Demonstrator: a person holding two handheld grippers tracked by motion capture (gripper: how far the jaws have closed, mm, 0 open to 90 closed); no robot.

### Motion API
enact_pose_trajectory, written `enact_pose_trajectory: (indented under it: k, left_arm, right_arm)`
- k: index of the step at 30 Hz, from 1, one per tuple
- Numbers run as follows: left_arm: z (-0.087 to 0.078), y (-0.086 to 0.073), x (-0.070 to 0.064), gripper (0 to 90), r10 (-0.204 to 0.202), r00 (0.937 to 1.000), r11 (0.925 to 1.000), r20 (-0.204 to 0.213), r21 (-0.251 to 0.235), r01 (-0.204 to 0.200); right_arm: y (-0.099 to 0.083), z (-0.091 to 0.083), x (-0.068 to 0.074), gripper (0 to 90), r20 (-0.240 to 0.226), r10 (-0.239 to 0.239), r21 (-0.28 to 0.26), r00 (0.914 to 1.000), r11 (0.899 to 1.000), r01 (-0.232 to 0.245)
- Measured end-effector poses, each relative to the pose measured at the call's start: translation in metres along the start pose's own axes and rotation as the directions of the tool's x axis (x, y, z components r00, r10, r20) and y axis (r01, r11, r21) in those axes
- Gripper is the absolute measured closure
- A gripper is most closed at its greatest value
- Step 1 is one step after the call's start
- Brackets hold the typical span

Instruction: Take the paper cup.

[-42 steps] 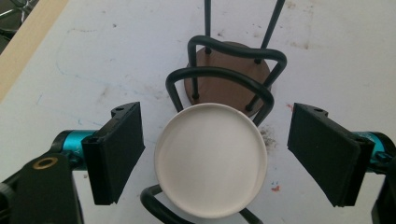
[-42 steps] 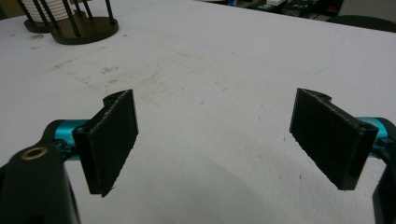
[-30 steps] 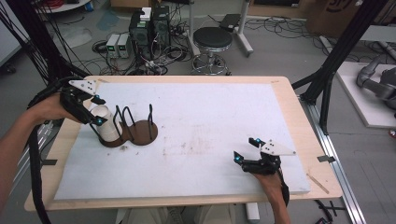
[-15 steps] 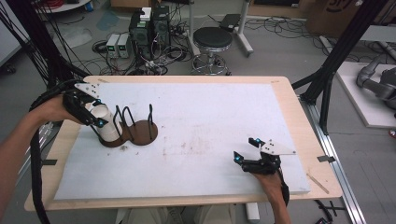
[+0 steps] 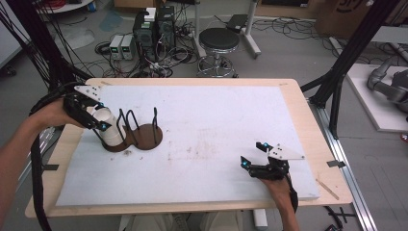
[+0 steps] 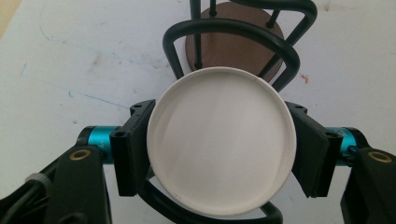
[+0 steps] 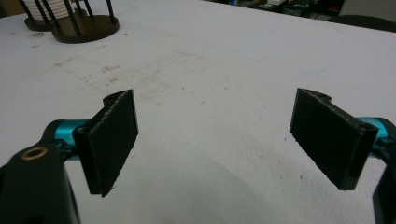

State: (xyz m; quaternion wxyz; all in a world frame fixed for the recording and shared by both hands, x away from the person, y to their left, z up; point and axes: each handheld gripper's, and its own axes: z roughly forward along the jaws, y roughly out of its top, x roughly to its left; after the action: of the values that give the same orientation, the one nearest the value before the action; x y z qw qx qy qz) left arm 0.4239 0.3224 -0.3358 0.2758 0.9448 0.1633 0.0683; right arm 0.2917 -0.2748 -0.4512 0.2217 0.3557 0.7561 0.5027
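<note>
A white cup [image 5: 110, 131] leans inside a black wire rack on a brown wooden base [image 5: 146, 137] at the table's left. My left gripper [image 5: 103, 116] reaches in from the left, and its jaws press on the cup's two sides. In the left gripper view the cup's round face [image 6: 222, 149] sits between the pads of the left gripper [image 6: 219, 126], with the rack's hoops and base [image 6: 233, 44] beyond. My right gripper [image 5: 251, 154] rests open near the front right edge. Nothing lies between the pads of the right gripper [image 7: 215, 135], and the rack [image 7: 84, 28] stands far off.
A white sheet [image 5: 216, 110] covers the wooden table, marked with faint stains. A stool [image 5: 219, 41] and computer boxes [image 5: 154, 26] stand on the floor behind. Black frame posts [image 5: 337, 91] rise at the right.
My left gripper has shifted slightly with the cup at the rack. The right gripper has stayed put and open.
</note>
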Motion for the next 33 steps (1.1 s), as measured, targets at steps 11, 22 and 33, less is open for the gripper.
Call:
enact_pose_trajectory:
  k: [11, 22, 33]
  left_arm:
    - [-0.003, 0.003, 0.000, 32.2, -0.007, 1.0000, 1.0000, -0.006, 0.005, 0.007]
    - [-0.012, 0.009, -0.001, 34.2, -0.019, 0.9997, 0.9998, -0.014, 0.004, 0.019]
    - [-0.033, 0.016, -0.001, 34.4, -0.047, 0.9984, 0.9974, -0.031, -0.056, 0.046]
  right_arm:
    - [0.000, 0.000, 0.000, 15.7, -0.001, -0.004, 0.000, 1.0000, 1.000, 0.004]
    - [0.000, 0.000, 0.000, 15.7, -0.002, -0.007, 0.002, 1.0000, 1.000, 0.007]
    - [0.000, 0.001, 0.000, 15.7, -0.002, -0.008, 0.006, 1.0000, 1.000, 0.008]
